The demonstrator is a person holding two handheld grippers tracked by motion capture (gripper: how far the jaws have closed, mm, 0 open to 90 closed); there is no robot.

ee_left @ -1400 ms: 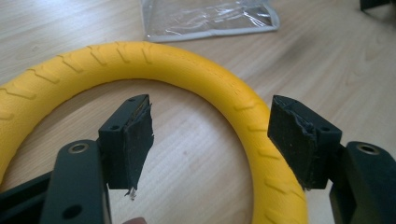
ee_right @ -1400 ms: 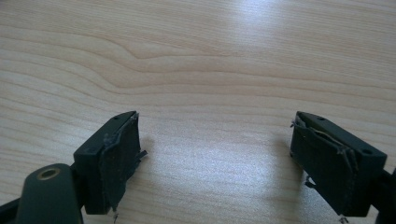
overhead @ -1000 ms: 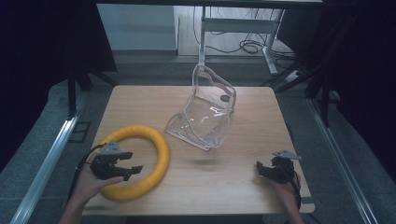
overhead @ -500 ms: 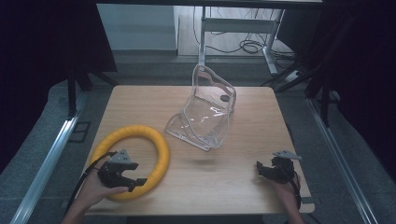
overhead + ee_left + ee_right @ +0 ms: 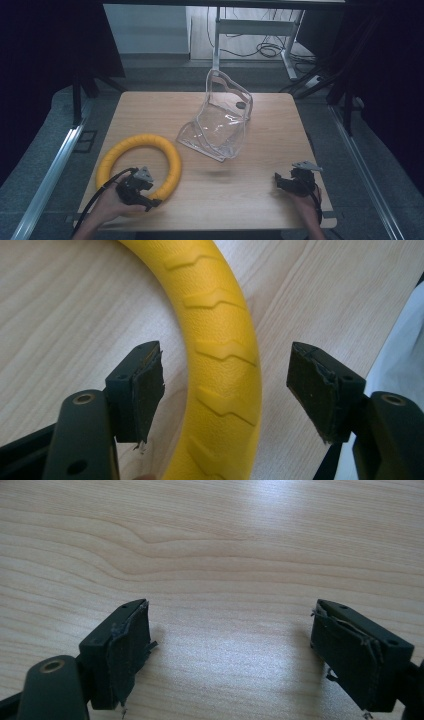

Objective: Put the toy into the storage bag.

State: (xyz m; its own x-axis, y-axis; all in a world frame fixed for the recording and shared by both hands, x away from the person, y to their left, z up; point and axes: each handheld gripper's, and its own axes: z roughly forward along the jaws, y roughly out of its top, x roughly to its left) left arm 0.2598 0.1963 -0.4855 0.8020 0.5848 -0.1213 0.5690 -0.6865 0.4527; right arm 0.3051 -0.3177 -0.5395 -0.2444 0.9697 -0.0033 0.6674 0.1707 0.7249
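Near the front left corner of the wooden table (image 5: pixel 260 125): yellow ring (image 5: pixel 138 161) lying flat, ribbed with chevron grooves along its upper face. Left gripper (image 5: pixel 150 204) held low over the ring's near arc, close to the table's front edge. Seen along that gripper (image 5: pixel 225 390), jaws spread wide apart, one on either side of the ring's band (image 5: pixel 220 355), neither pad touching it; bare wood visible on both sides between pad and rubber. Frayed padding on both inner jaw faces. Black cable trailing from the gripper toward the front left edge.

Toward the middle of the table, just beyond the ring and apart from it: clear plastic bag (image 5: pixel 220 122), standing partly upright, its flap folded forward onto the wood, a small dark round spot on its back wall.

At the front right, well apart from ring and bag: right gripper (image 5: pixel 278 181) resting low above bare wood, grey plate on top. Along its own view (image 5: pixel 230 645), jaws also wide open, nothing between them but wood grain, pads worn and ragged.
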